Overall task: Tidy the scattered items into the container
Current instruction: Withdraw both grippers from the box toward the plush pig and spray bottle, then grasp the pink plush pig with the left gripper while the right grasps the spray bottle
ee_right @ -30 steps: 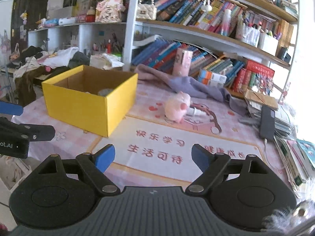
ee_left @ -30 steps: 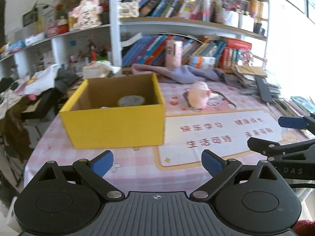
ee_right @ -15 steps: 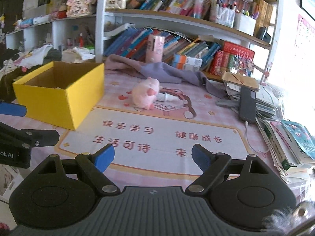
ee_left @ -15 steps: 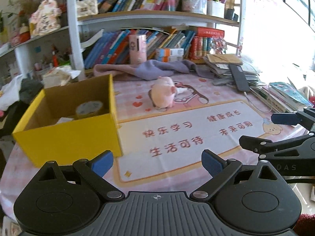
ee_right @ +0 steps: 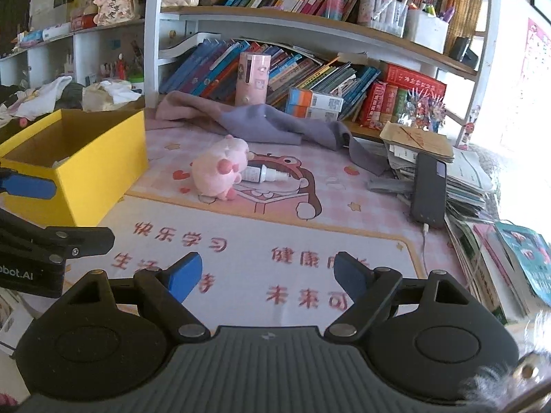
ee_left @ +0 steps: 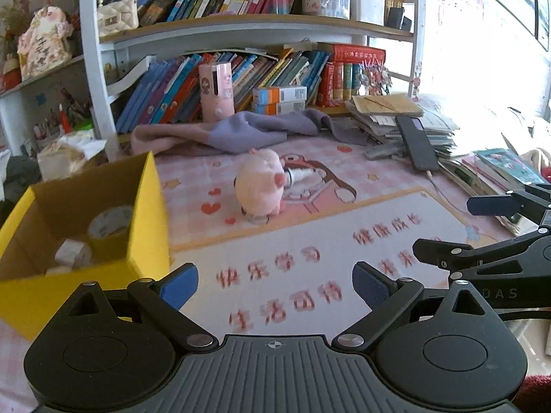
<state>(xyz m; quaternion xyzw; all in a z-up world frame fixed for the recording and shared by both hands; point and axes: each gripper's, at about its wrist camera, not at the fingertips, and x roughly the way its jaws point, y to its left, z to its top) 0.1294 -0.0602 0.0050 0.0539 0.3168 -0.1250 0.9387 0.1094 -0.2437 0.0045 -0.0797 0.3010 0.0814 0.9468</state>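
I am holding both tools wide open and empty, the right tool (ee_right: 265, 275) closing slightly; the soft pink plush pig (ee_right: 220, 168) is lying at eleven o'clock, beside the yellow cardboard box (ee_right: 103, 168), nearer my left tool (ee_left: 275, 285).

The yellow box (ee_left: 148, 213) is cut off by the left edge of the left wrist view, and its near wall hides part of its floor; a tape roll (ee_left: 110, 222) shows inside, beside a pale lump (ee_left: 70, 253) too small to name. In the right wrist view the box's inside is nearly all hidden by its walls. The pink plush toy (ee_right: 220, 168) covers one end of the small spray bottle (ee_right: 263, 173) near the mat's far edge. The red characters on the desk mat (ee_left: 310, 268) are blurred in the left wrist view. The right gripper (ee_left: 482, 227) runs off the right edge there. Past the tabletop's right edge the window glare washes out all detail.
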